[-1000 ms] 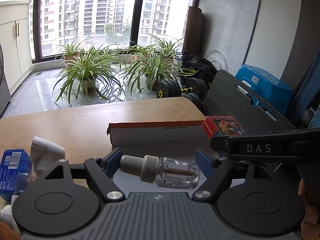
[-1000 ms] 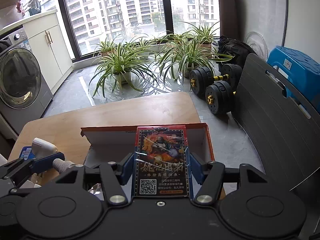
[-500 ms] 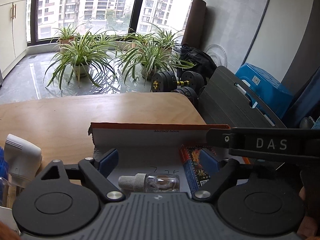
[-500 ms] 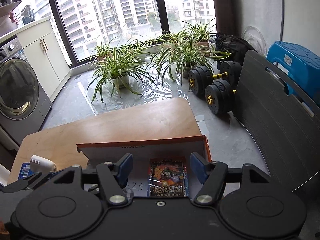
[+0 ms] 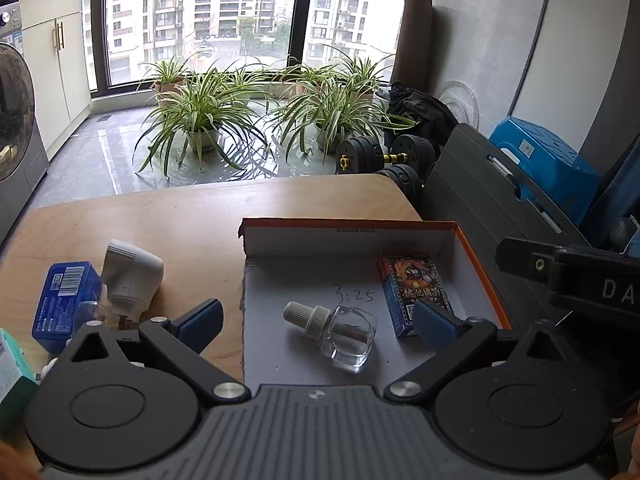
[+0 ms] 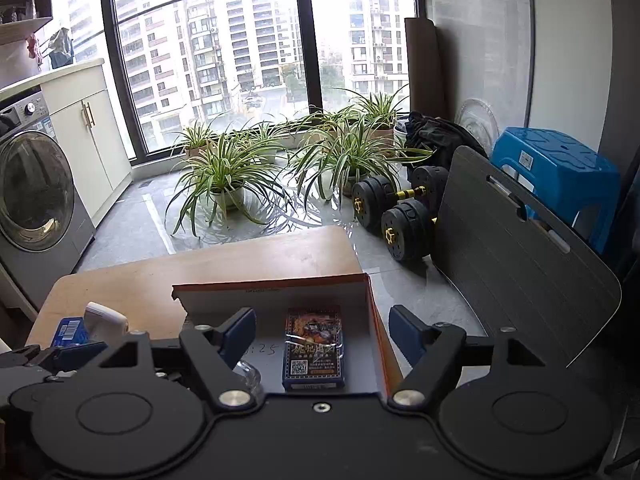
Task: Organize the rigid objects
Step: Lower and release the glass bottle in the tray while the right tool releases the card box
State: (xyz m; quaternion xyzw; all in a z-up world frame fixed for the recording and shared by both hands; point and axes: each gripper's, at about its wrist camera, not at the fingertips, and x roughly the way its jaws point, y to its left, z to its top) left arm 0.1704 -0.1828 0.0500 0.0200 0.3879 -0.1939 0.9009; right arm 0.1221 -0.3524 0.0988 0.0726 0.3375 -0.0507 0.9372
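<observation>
A clear glass dropper bottle (image 5: 335,329) with a ribbed white cap lies on its side on the grey floor of the orange-rimmed cardboard box (image 5: 478,264). To its right in the box lies a card pack (image 5: 416,292) with a dark printed face, also in the right wrist view as the card pack (image 6: 314,347). My left gripper (image 5: 318,320) hangs above the bottle, jaws still opening, touching nothing. My right gripper (image 6: 322,330) hovers over the card pack, jaws also opening and apart from it. The box (image 6: 376,320) wall shows between the right fingers.
On the wooden table (image 5: 200,216) left of the box lie a white plug-shaped device (image 5: 132,274), a blue packet (image 5: 64,300) and a teal box edge (image 5: 12,376). A dark chair back (image 6: 512,256), dumbbells (image 6: 396,208) and potted plants (image 6: 228,176) stand beyond the table.
Both grippers let go: the bottle and the card pack dropped from between the fingers to the box floor. Both grippers opened wider and pulled up and back.
</observation>
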